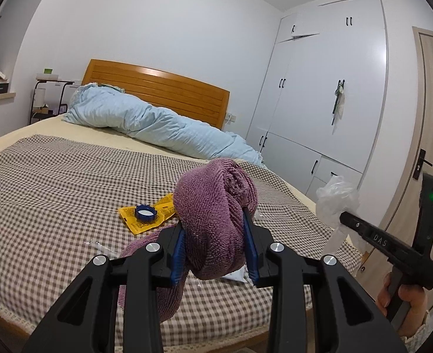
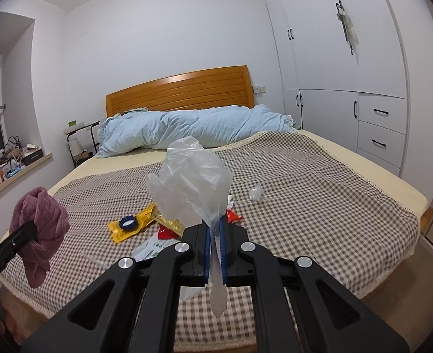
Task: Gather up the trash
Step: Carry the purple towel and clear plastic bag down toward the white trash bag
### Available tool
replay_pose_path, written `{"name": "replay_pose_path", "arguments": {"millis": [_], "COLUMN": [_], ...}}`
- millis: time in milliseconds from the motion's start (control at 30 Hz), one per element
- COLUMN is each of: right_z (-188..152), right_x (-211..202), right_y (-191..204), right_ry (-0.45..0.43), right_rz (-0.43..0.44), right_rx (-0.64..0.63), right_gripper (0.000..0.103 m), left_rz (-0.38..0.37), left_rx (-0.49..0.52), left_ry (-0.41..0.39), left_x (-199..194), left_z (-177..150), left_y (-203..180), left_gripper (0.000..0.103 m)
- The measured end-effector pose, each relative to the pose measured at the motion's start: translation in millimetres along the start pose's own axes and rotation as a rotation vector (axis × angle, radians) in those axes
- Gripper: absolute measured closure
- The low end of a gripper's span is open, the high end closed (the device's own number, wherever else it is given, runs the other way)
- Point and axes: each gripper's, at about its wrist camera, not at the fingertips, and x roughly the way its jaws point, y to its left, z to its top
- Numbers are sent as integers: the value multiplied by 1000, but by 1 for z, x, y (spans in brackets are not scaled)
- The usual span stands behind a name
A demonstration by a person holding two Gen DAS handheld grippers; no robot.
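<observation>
Trash lies loose on the checked bed cover [image 2: 319, 182]: one yellow wrapper [image 2: 131, 225] with its long axis running diagonally up to the right, one blue bottle cap [image 2: 129, 223] resting open side up on it, one red scrap [image 2: 167, 232], one crumpled clear scrap [image 2: 254, 194]. Left gripper [image 1: 216, 244], partly open, clamps one purple towel [image 1: 210, 220] standing upright between its pads. Right gripper [image 2: 215, 235], nearly closed, pinches one clear plastic bag [image 2: 192, 179] billowing upward above its fingers.

The left gripper [image 1: 216, 235] points a little downward, and its blue pads squeeze a purple towel [image 1: 213, 220]. The right gripper [image 2: 215, 238] also tips slightly down, and its jaws are nearly together, pinching a thin plastic bag [image 2: 190, 182].
</observation>
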Motion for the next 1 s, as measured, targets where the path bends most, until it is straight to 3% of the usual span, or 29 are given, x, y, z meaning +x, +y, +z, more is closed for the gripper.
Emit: {"name": "replay_pose_path", "arguments": {"millis": [400,1000], "right_z": [-16,-58], "right_x": [-31,-52], "right_y": [-7,-12], "right_ry": [39,139], "right_rz": [94,106], "right_rx": [39,-6], "right_gripper": [97,97], "left_rz": [-44,-61], "left_rx": [15,41], "left_ry": [-3,72], "left_x": [-40,-62], "left_z": [-13,-53], "left_y": [-16,-25], "left_gripper": [72,72]}}
